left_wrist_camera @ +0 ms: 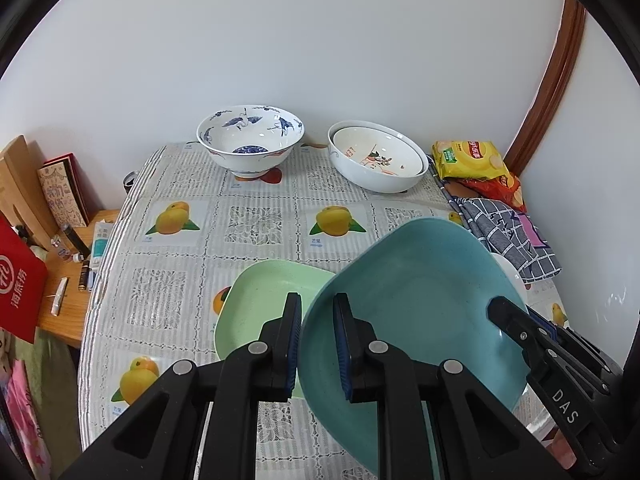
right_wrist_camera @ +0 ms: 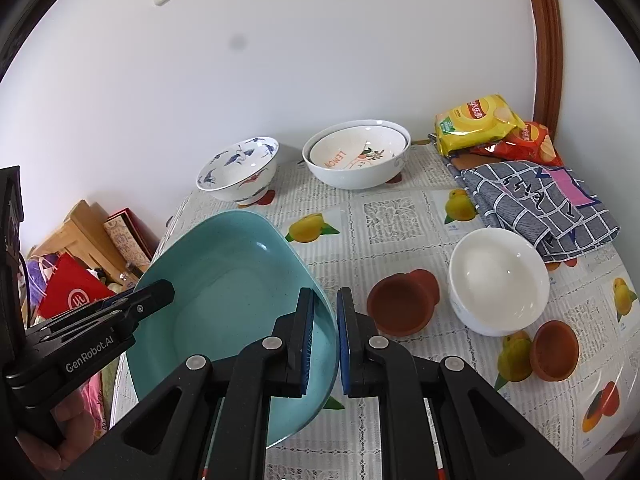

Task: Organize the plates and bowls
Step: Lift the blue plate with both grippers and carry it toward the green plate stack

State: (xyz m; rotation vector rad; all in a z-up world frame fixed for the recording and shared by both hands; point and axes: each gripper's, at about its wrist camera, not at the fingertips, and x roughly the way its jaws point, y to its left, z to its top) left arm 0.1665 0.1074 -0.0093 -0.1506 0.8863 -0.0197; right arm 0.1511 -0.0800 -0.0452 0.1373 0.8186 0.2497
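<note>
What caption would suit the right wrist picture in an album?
Two grippers, right and left, hold a teal plate tilted above the fruit-print table.

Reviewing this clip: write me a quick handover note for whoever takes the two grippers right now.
Left gripper: shut on the teal plate at its left rim.
Right gripper: shut on the same plate's right rim; plate is tilted, off the table.
Green plate lies on the table beneath.
Done: one bowl nested in the white bowl at the back.
Left: set the teal plate down, probably onto the green one; crane bowl, plain white bowl and three brown cups stand loose.
</note>
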